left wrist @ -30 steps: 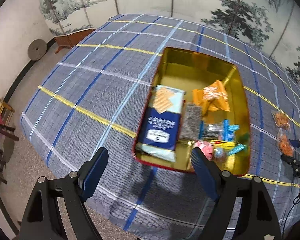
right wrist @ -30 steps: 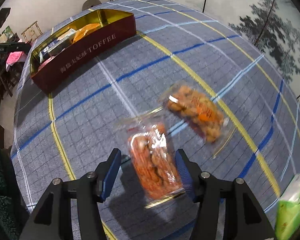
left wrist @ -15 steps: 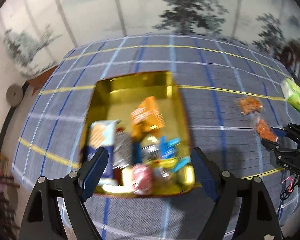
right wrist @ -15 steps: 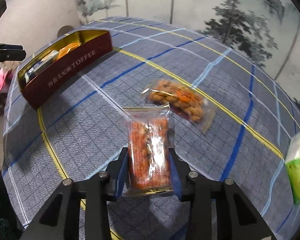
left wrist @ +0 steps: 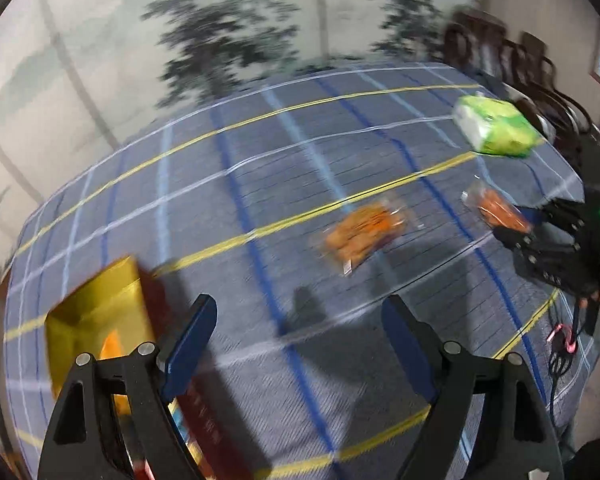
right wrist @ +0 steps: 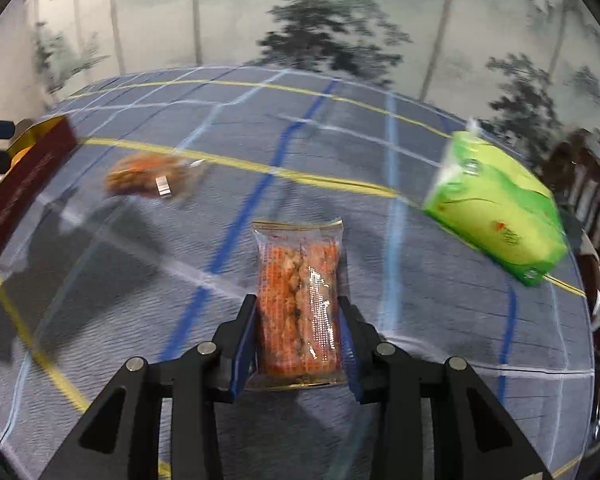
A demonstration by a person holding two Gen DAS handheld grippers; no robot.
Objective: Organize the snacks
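My right gripper [right wrist: 298, 312] is shut on a clear bag of orange snacks [right wrist: 298, 296] and holds it above the blue plaid tablecloth [right wrist: 260, 140]. From the left wrist view this bag [left wrist: 498, 210] sticks out of the right gripper [left wrist: 518, 224] at the right. A second orange snack bag [left wrist: 362, 234] lies on the cloth in the middle; it also shows in the right wrist view [right wrist: 148, 174]. The red and gold toffee tin [left wrist: 96, 320] holds several snacks at the lower left. My left gripper [left wrist: 296, 334] is open and empty above the cloth, right of the tin.
A green tissue pack [left wrist: 496, 126] lies at the far right of the table; it also shows in the right wrist view [right wrist: 496, 208]. Dark wooden chairs [left wrist: 512, 60] stand beyond the table's right edge. A painted screen wall [right wrist: 300, 12] is behind the table.
My right gripper closed on the snack bag and lifted it. My left gripper swung right, from over the tin toward the loose bag in the middle, staying open.
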